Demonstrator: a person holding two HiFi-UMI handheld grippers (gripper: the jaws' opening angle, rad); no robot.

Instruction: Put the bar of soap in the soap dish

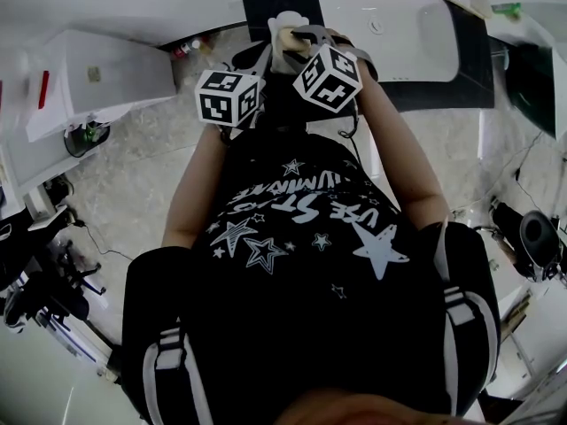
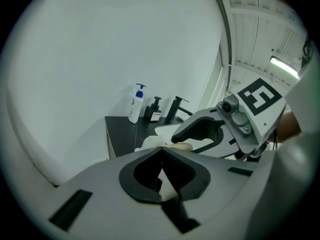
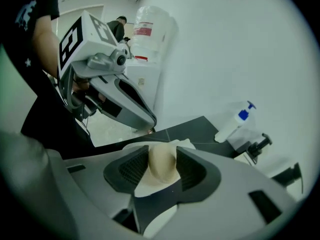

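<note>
A cream bar of soap (image 3: 162, 166) lies on the white soap dish (image 3: 142, 189), between the pads of my right gripper (image 3: 161, 151). That gripper's jaws stand open around the bar and point steeply down. My left gripper (image 2: 161, 151) is shut on a thin white edge of the soap dish (image 2: 150, 143). In the left gripper view the soap (image 2: 182, 146) shows just past the jaws, under the right gripper (image 2: 210, 131). From the head view both marker cubes (image 1: 232, 96) hang over the dish (image 1: 288, 23) at the black counter's edge; the jaws are hidden there.
The black counter (image 2: 125, 129) carries a white pump bottle (image 2: 136, 104), a small black dispenser (image 2: 155, 109) and a black faucet (image 2: 176, 108). A white sink (image 1: 390, 29) lies to the right of the dish. A white cabinet (image 1: 97, 78) stands on the floor at left.
</note>
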